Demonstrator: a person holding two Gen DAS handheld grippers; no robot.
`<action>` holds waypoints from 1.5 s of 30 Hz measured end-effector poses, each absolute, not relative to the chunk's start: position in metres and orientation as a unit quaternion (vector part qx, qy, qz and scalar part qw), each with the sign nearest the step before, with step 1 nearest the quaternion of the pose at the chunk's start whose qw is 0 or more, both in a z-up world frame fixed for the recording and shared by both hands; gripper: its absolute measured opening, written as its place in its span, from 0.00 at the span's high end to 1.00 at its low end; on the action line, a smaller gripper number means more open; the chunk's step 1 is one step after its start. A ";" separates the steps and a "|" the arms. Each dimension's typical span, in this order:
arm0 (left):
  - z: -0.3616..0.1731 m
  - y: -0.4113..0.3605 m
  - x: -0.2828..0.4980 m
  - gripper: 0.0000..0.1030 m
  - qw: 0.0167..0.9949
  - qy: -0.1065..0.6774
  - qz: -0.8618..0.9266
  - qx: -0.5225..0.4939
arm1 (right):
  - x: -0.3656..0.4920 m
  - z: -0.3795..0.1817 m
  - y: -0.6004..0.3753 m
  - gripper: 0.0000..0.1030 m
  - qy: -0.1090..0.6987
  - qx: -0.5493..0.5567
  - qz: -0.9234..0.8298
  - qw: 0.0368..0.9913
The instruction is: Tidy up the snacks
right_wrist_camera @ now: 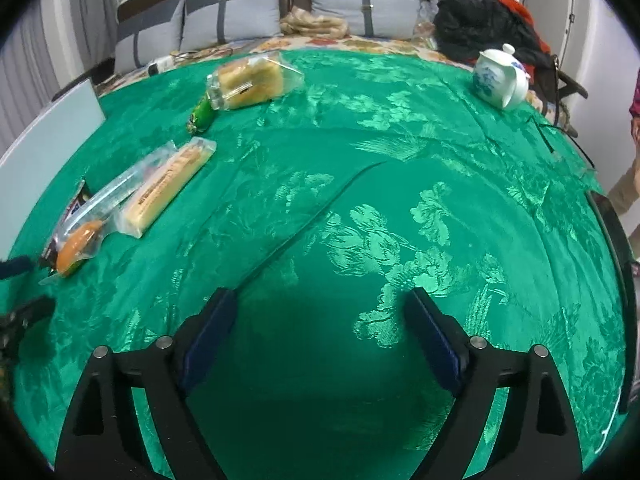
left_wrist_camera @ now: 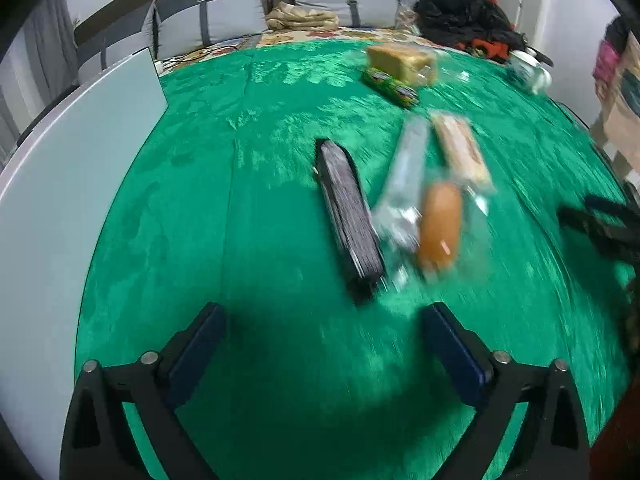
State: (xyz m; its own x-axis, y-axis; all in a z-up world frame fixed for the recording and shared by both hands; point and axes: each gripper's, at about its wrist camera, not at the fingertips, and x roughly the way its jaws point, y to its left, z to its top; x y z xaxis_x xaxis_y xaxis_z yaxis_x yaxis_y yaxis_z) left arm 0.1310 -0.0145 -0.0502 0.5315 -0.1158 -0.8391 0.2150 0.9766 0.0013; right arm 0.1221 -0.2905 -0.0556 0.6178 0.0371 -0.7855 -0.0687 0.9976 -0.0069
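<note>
Several snacks lie on a green patterned tablecloth (left_wrist_camera: 260,184). In the blurred left wrist view a dark wrapped bar (left_wrist_camera: 348,208) lies just ahead of my left gripper (left_wrist_camera: 324,324), which is open and empty. Beside it lie a clear packet with an orange bun (left_wrist_camera: 438,226) and a long biscuit pack (left_wrist_camera: 460,152). Farther back sit bagged cake (left_wrist_camera: 402,62) and a green candy tube (left_wrist_camera: 390,86). My right gripper (right_wrist_camera: 322,306) is open over bare cloth (right_wrist_camera: 400,200); the bun packet (right_wrist_camera: 78,244), biscuit pack (right_wrist_camera: 166,190), cake bag (right_wrist_camera: 250,80) and green tube (right_wrist_camera: 202,114) lie to its left.
A white teapot (right_wrist_camera: 500,78) stands at the far right of the table. A pale board (left_wrist_camera: 60,184) lies along the left edge. Pillows (right_wrist_camera: 232,20) and dark clothes (right_wrist_camera: 480,28) sit on a bed behind. A person's leg (right_wrist_camera: 628,184) shows at the right.
</note>
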 end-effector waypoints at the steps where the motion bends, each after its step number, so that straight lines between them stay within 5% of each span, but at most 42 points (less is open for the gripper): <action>1: -0.052 -0.013 0.139 0.00 0.875 0.471 -0.098 0.045 | 0.122 -0.055 -0.290 0.12 0.436 -0.020 0.027 0.899; 45: -0.052 -0.010 0.141 0.00 0.883 0.458 -0.096 0.042 | 0.121 -0.055 -0.290 0.09 0.438 -0.015 0.028 0.898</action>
State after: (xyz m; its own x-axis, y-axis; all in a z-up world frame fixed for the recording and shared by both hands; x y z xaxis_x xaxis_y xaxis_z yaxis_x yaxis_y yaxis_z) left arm 0.1413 -0.0103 -0.0523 0.5618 -0.1305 -0.8169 0.2079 0.9781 -0.0133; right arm 0.1209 -0.2903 -0.0550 0.6143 0.0380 -0.7881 -0.0639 0.9980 -0.0017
